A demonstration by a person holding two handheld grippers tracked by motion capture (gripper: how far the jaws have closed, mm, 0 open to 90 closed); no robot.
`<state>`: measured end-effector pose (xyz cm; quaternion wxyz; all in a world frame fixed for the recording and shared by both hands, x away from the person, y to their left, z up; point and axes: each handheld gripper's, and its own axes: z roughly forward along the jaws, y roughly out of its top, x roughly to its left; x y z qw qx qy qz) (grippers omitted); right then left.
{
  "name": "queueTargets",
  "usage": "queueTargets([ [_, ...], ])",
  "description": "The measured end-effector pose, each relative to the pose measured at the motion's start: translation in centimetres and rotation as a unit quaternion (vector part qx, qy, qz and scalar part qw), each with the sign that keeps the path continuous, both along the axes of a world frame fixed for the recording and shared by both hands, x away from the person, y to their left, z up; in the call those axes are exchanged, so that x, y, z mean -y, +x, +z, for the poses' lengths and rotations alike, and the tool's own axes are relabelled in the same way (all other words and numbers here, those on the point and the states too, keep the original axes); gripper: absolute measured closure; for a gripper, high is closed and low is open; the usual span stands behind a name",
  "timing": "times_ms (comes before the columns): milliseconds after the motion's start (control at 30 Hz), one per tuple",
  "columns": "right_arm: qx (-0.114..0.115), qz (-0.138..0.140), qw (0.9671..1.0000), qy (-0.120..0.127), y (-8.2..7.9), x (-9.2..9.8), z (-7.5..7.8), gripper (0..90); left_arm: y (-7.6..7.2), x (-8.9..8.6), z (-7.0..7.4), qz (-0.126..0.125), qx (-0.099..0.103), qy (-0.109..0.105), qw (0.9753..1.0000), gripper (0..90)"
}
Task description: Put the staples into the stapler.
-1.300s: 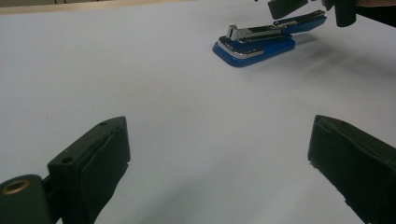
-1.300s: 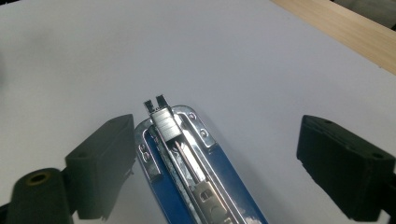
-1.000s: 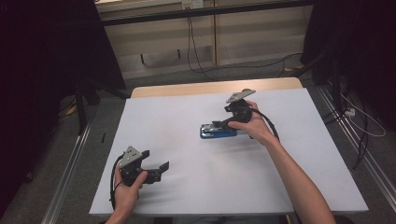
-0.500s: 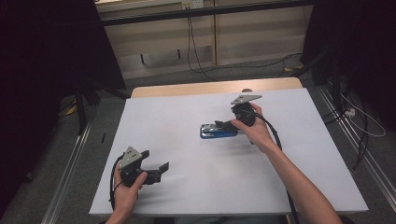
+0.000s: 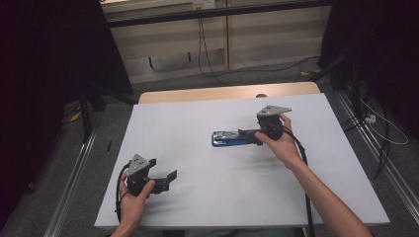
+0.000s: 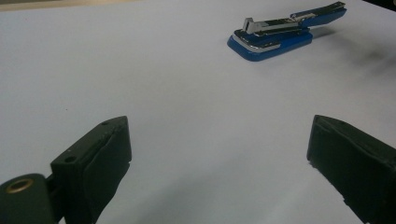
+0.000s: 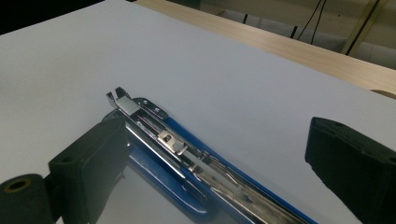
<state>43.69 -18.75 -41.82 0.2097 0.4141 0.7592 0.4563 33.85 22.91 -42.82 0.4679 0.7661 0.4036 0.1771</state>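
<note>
In the high view, a blue stapler [image 5: 231,139] lies flat on the white table [image 5: 197,123], a little right of centre. The right tongs [image 5: 245,137] sit at its near-right end, held low by the person's right hand [image 5: 279,145], with the cable trailing back along the forearm. The left tongs [image 5: 168,178] rest well apart from it, near the table's front-left corner in the left hand [image 5: 132,197], their jaws spread and holding nothing.

In the left gripper view, the two black jaws stand wide apart over bare table, and the stapler [image 6: 280,32] lies far off at the upper right. Its top arm is lifted a little above the blue base, and the metal staple channel shows.

In the right gripper view, the jaws are also spread. The stapler [image 7: 187,154] runs diagonally up from the bottom edge, with its metal magazine exposed and its forked front tip pointing away. The left jaw stands just beside the blue base, perhaps touching it; the right jaw is clear of it, over open table. Nothing is pinched.

The step in hand looks like lining up on the stapler for a grasp. The next move calls for shifting the right tongs sideways until the body lies between both jaws, then pressing them together across its width. An off-centre squeeze could push the stapler along the smooth table or pivot it.
</note>
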Motion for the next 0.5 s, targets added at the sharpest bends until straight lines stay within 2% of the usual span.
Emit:
queueTargets([
  [200, 0.010, -0.012, 0.9998, 0.008, -1.2, 0.6, -0.4, 4.8, -0.1, 0.2, 0.1, -0.003, 0.002, -0.005, 1.0000, 6.4],
  [400, 0.017, -0.014, 0.9997, 0.008, -2.2, 1.0, -0.6, 4.6, -0.1, 0.3, 0.0, -0.007, -0.002, 0.001, 1.0000, 6.9],
  [500, 0.021, -0.024, 0.9994, 0.011, -2.6, 1.4, -0.7, 3.7, -0.1, 0.3, 0.1, -0.010, 0.000, 0.001, 0.9999, 6.9],
])
